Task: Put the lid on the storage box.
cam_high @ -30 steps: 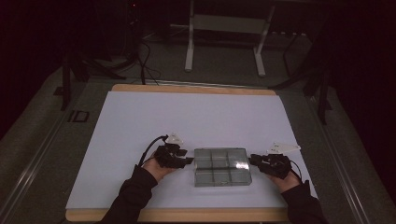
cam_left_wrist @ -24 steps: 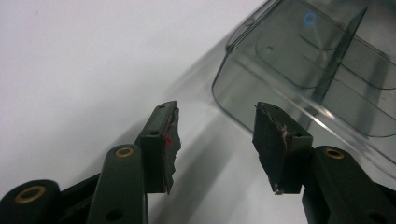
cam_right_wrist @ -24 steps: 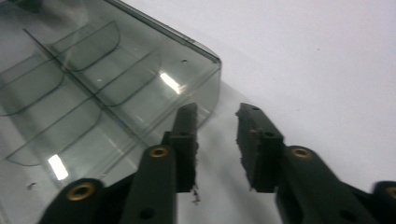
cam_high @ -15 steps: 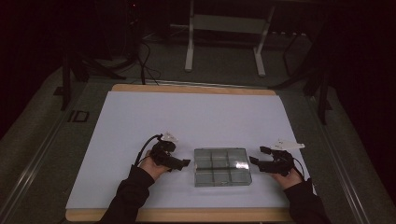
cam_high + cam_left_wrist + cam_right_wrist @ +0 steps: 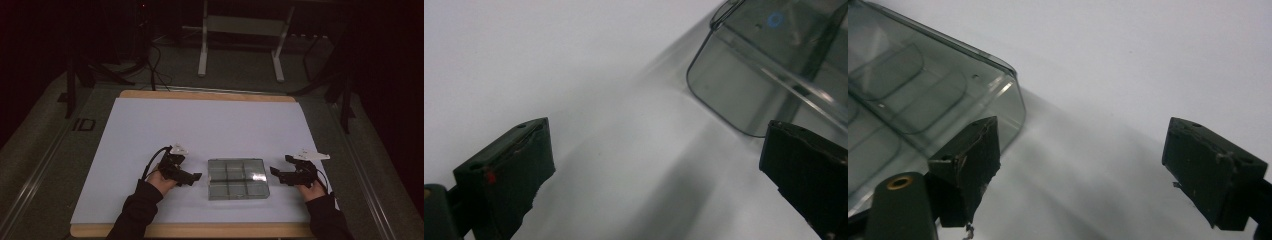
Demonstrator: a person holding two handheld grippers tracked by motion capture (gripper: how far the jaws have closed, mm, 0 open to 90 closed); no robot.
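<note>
smoky clear compartment box (image 5: 238,179) lying flat on the white counter (image 5: 200,130), toward the near edge and a little right of the middle, divided inside into a grid of cells. left tongs (image 5: 196,176) just beside the box's left side, tips pointing at it with a thin strip of bare counter between, not touching. right tongs (image 5: 274,173) just beside the box's right side, likewise pointing inward at it and standing clear. box thus between the two tongs, flanked on both short sides. seen from the left gripper view: left tongs (image 5: 651,172) spread wide, released, nothing between the pads, having just been opening; rounded corner of the box (image 5: 744,85) ahead and toward the right-hand pad, apart from it, with a small blue ring mark on the box farther in. seen from the right gripper view: right tongs (image 5: 1080,167) also spread wide and released, having just been opening, only bare counter in the gap; box (image 5: 918,95) off to the left, its rounded corner close behind the left-hand pad, outside the gap, contact there not clear.
</note>
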